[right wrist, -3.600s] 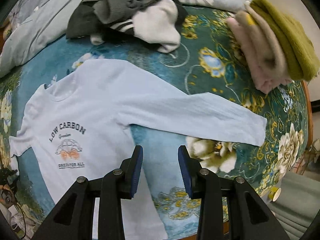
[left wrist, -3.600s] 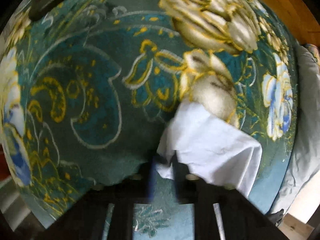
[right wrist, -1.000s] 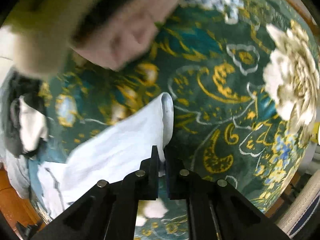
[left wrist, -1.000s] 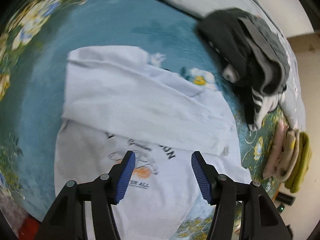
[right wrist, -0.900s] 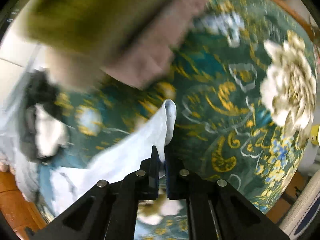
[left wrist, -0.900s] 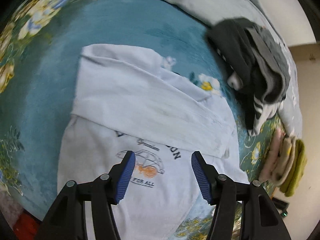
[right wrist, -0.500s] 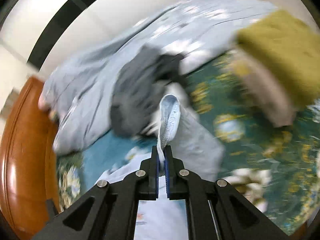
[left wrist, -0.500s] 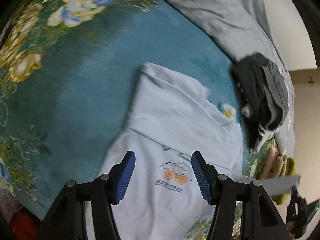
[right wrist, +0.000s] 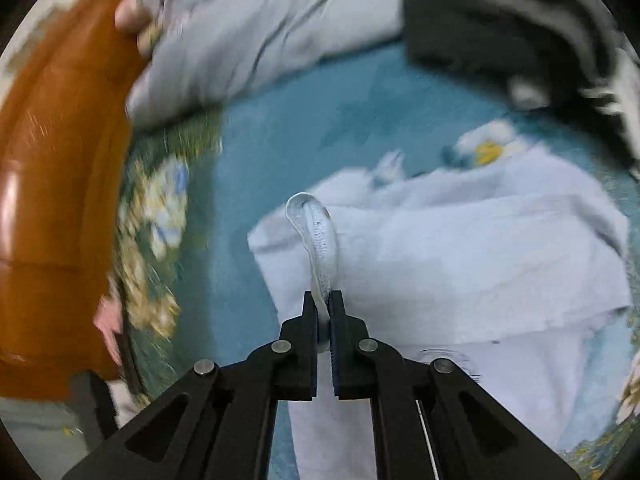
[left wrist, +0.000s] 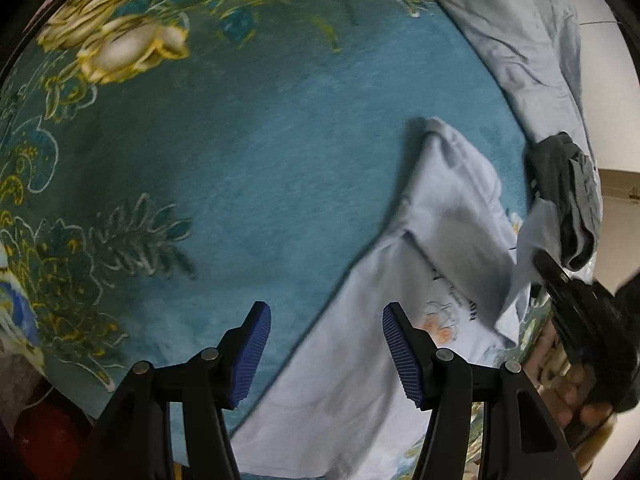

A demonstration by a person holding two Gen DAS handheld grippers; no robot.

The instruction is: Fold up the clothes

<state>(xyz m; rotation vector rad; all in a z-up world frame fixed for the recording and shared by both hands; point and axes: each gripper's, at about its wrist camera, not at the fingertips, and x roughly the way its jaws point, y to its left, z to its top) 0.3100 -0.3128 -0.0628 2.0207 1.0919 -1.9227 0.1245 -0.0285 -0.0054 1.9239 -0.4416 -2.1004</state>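
Observation:
A pale blue long-sleeved shirt with a small printed car lies on the teal flowered blanket, one sleeve folded across its chest. My left gripper hangs open above the shirt's left edge, holding nothing. My right gripper is shut on the cuff of the other sleeve, held above the shirt's body. In the left wrist view the right gripper shows at the right edge with the sleeve draping from it.
A heap of dark grey clothes lies beyond the shirt. A rumpled grey quilt lines the far side. An orange-brown wooden bed board curves along the left of the right wrist view.
My right gripper has carried the sleeve cuff from the blanket's right side up and over the shirt's body. My left gripper has drifted left off the shirt, staying open.

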